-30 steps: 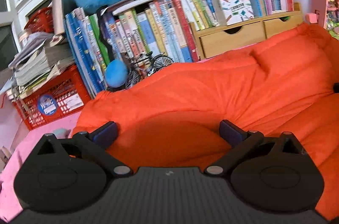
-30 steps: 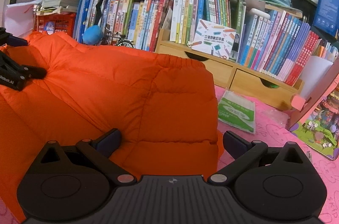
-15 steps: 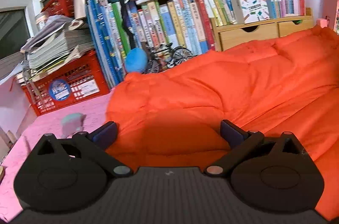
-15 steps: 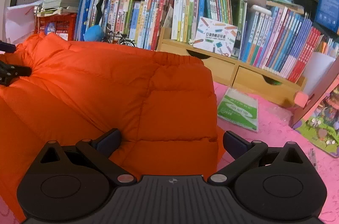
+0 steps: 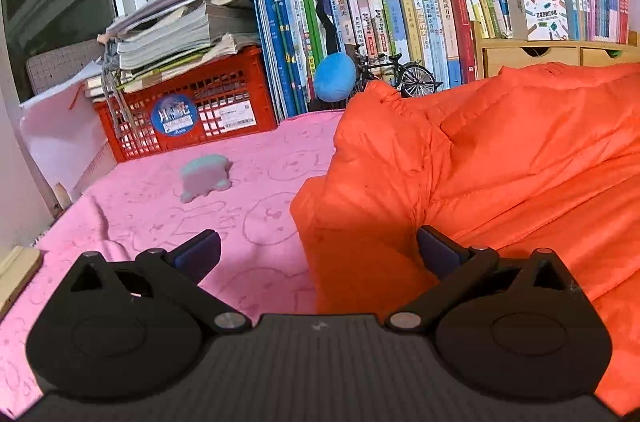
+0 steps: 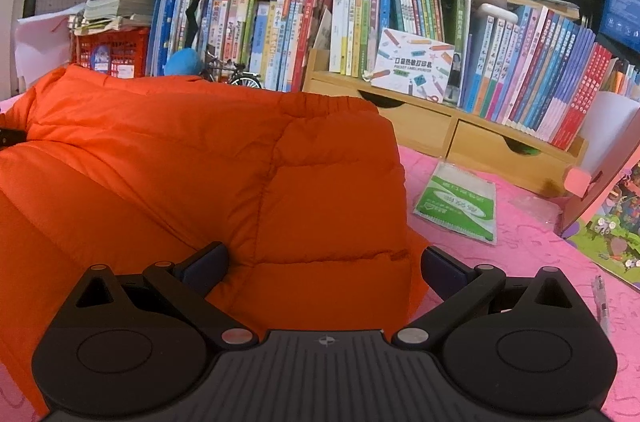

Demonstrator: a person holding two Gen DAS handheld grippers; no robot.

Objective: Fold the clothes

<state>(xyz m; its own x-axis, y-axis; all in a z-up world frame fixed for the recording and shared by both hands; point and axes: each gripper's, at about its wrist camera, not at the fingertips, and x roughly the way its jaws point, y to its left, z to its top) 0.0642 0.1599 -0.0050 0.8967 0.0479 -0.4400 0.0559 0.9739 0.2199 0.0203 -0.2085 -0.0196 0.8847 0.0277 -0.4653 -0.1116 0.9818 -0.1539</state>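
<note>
Orange padded jacket (image 5: 500, 158), heaped on pink cloth (image 5: 168, 214) before a wall of books (image 6: 280, 34); bulk toward the right in the left wrist view, toward the left and centre in the right wrist view.

Left gripper (image 5: 318, 254): fingers spread wide, nothing held; right fingertip (image 5: 434, 250) at or against a near fold of the jacket, left fingertip (image 5: 200, 250) over bare cloth. Right gripper (image 6: 324, 264): likewise spread wide and empty, straddling the jacket's near quilted edge, left fingertip (image 6: 208, 262) over orange fabric, right fingertip (image 6: 440, 266) just past the hem.

Likely faults from this state:
- closing on a thick puffed fold rather than a single edge, giving a lumpy, uneven fold;
- slippery shell sliding out of the pads once lifted;
- pinching the cloth together with the jacket, dragging the small grey-green toy (image 5: 206, 176) or the green packet (image 6: 458, 202);
- padding springing back open after release.

Hard to make out: sleeves, collar and zip not identifiable; front or back of the jacket uncertain; layers beneath the heap hidden. Near edge concealed by both gripper bodies. Actual contact between fingertips and fabric not certain. Pen (image 6: 600, 302) at lower right partly cut off by the gripper.
</note>
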